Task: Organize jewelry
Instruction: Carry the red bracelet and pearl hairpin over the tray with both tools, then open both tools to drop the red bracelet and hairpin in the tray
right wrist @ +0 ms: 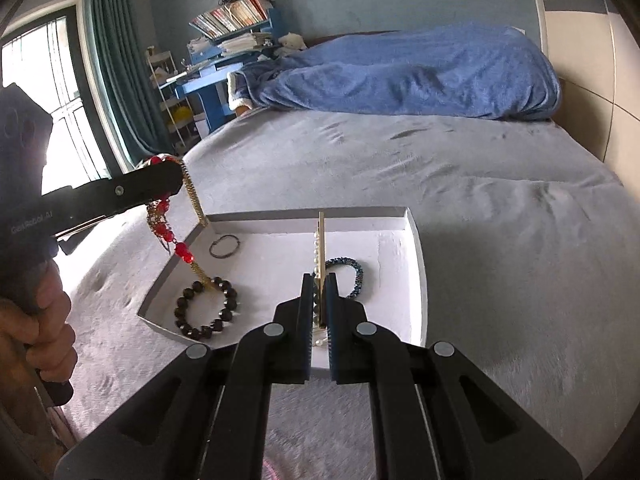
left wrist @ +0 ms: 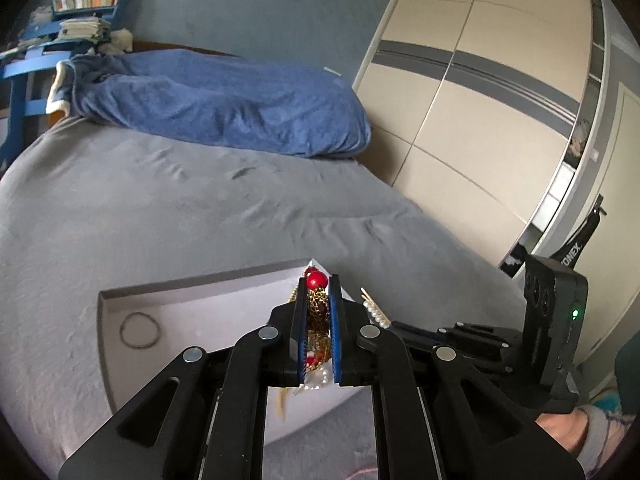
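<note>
Grippers (left wrist: 318,284) (right wrist: 319,278) angled down over tray (right wrist: 416,240), clamping jewelry.

Both tools are matte black plastic. The right gripper (right wrist: 319,300) and left gripper (left wrist: 319,312) each have blue-edged jaws, slotted linkage arms and round silver rivets. A green light glows on one black housing; faint grey lettering marks the other's handle.

Soft daylight from blown-out window (right wrist: 52,92); strong fisheye bending, dark vignetted corners, slight blur
</note>
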`<action>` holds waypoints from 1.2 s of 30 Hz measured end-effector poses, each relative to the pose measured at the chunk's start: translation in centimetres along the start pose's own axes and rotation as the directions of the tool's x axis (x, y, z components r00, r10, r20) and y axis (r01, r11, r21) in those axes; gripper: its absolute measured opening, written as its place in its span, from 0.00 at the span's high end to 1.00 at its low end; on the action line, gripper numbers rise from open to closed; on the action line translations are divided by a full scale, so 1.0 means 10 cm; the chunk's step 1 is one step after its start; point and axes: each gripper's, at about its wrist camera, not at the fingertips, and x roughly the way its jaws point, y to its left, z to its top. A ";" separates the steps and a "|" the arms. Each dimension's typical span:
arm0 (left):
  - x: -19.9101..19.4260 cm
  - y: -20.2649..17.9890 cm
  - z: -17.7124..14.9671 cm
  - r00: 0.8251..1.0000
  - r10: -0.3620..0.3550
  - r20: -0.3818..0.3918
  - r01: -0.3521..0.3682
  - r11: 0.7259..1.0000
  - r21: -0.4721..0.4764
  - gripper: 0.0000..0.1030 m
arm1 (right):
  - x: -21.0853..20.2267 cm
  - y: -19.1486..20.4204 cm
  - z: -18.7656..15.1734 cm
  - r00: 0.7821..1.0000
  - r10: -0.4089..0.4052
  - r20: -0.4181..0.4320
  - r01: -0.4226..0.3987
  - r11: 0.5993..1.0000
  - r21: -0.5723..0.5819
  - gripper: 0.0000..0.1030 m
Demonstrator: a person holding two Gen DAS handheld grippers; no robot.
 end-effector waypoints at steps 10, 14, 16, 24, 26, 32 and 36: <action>0.34 0.05 -0.11 0.997 0.014 -0.075 -0.013 1.000 0.019 0.90 | 0.31 -0.09 -0.01 0.998 0.004 -0.058 -0.004 1.000 0.000 0.94; 0.48 0.07 -0.21 0.992 0.033 -0.123 -0.030 0.999 0.030 0.90 | 0.40 -0.09 -0.04 0.997 -0.001 -0.082 0.001 1.000 -0.008 0.94; 0.55 0.07 -0.25 0.989 0.037 -0.145 -0.032 0.999 0.033 0.90 | 0.45 -0.11 -0.07 0.995 -0.004 -0.097 0.004 1.000 -0.005 0.94; 0.78 0.07 -0.46 0.964 0.081 -0.255 -0.065 0.995 0.072 0.90 | 0.59 -0.14 -0.15 0.989 -0.020 -0.146 0.020 1.000 -0.005 0.94; 0.83 0.09 -0.50 0.956 0.100 -0.277 -0.080 0.993 0.082 0.90 | 0.63 -0.17 -0.18 0.987 -0.032 -0.160 0.033 0.999 0.001 0.94; 0.90 0.19 -0.59 0.933 0.148 -0.328 -0.130 0.989 0.074 0.89 | 0.70 -0.24 -0.23 0.979 -0.076 -0.191 0.078 0.997 0.000 0.94; 0.87 0.23 -0.61 0.929 0.171 -0.330 -0.155 0.985 0.074 0.72 | 0.74 -0.26 -0.27 0.976 -0.084 -0.200 0.086 0.996 0.001 0.94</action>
